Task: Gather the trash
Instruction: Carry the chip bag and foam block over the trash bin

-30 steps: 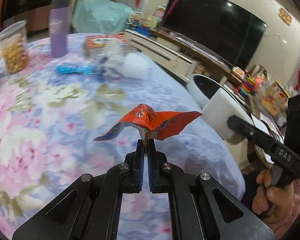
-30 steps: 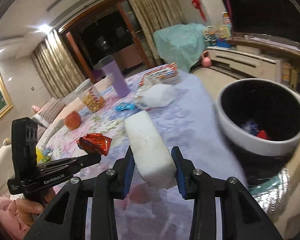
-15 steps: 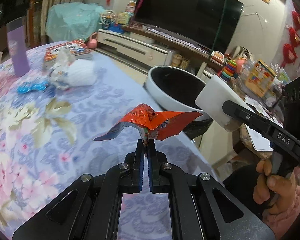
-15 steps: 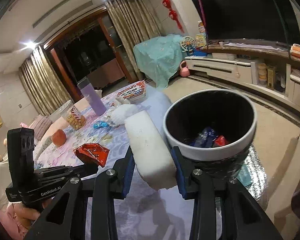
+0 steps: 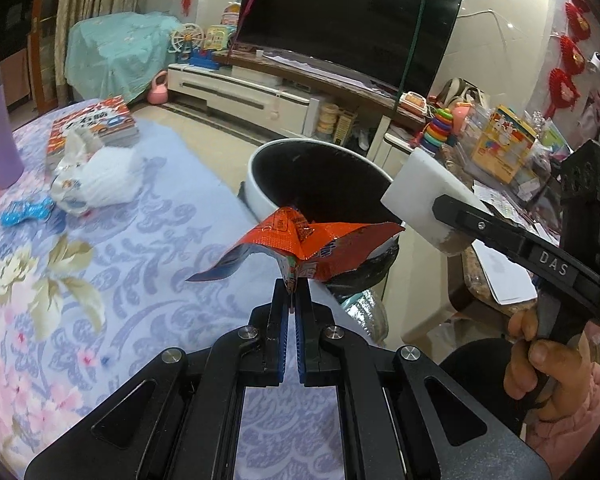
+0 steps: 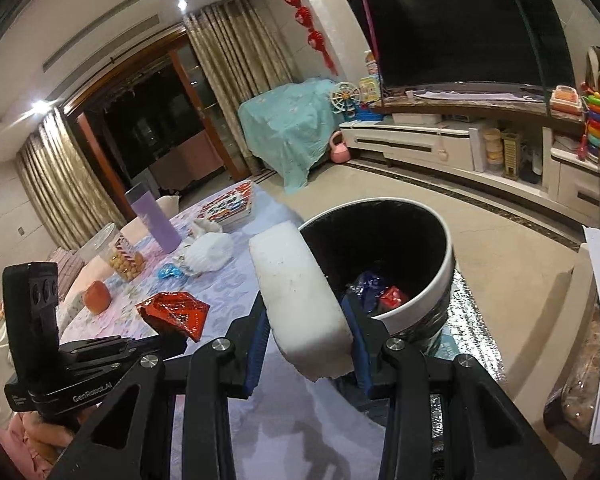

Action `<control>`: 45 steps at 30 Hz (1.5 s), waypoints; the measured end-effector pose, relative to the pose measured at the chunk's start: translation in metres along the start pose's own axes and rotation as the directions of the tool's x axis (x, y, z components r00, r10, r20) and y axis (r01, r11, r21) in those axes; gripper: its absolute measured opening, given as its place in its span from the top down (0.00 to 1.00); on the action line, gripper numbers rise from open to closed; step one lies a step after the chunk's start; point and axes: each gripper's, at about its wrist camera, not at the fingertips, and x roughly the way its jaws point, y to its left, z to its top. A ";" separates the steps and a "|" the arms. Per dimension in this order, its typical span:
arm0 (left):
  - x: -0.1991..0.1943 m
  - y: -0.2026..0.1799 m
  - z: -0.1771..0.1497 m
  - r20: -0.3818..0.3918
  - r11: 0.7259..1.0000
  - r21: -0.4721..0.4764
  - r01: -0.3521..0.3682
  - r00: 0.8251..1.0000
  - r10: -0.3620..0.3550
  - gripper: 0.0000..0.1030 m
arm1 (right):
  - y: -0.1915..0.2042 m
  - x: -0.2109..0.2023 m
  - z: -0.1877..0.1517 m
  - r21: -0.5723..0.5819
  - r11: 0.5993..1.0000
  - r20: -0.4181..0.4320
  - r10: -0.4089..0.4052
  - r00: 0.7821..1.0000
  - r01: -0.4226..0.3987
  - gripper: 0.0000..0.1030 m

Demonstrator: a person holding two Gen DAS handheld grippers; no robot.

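Observation:
My left gripper (image 5: 293, 289) is shut on a red snack wrapper (image 5: 320, 240) and holds it above the table edge, just short of the white trash bin (image 5: 260, 196). The wrapper also shows in the right wrist view (image 6: 176, 312). My right gripper (image 6: 306, 316) is shut on a white foam block (image 6: 296, 296) and holds it beside the bin's rim (image 6: 444, 276). The block also shows in the left wrist view (image 5: 420, 196). The bin holds blue and red wrappers (image 6: 380, 292).
On the floral tablecloth (image 5: 100, 280) lie a white plastic bag (image 5: 100, 180), a blue wrapper (image 5: 24, 212), a book (image 5: 96, 124), a purple cup (image 6: 152, 220), a snack jar (image 6: 124, 256) and an orange fruit (image 6: 96, 296). A TV stand (image 6: 440, 144) stands beyond the bin.
Both grippers have swung right from over the table towards the bin, each with its load. The bin now sits close in front of both. The grips have not changed.

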 end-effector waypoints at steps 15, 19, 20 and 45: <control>0.034 -0.010 0.042 -0.018 1.000 0.025 0.008 1.000 -0.008 0.97 | -0.025 0.019 0.031 0.019 0.999 -0.027 -0.026 0.999 0.026 0.64; 0.045 -0.010 0.051 -0.029 1.000 0.020 0.012 1.000 -0.011 0.97 | -0.028 0.027 0.040 0.009 0.999 -0.048 -0.037 0.998 0.037 0.64; 0.048 -0.010 0.054 -0.033 1.000 0.019 0.014 0.999 -0.014 0.97 | -0.028 0.028 0.041 0.008 0.999 -0.050 -0.038 0.998 0.039 0.64; 0.089 -0.023 0.074 -0.101 0.997 0.080 0.001 0.995 0.008 0.97 | -0.056 0.057 0.059 0.042 0.996 -0.101 -0.071 0.992 0.075 0.64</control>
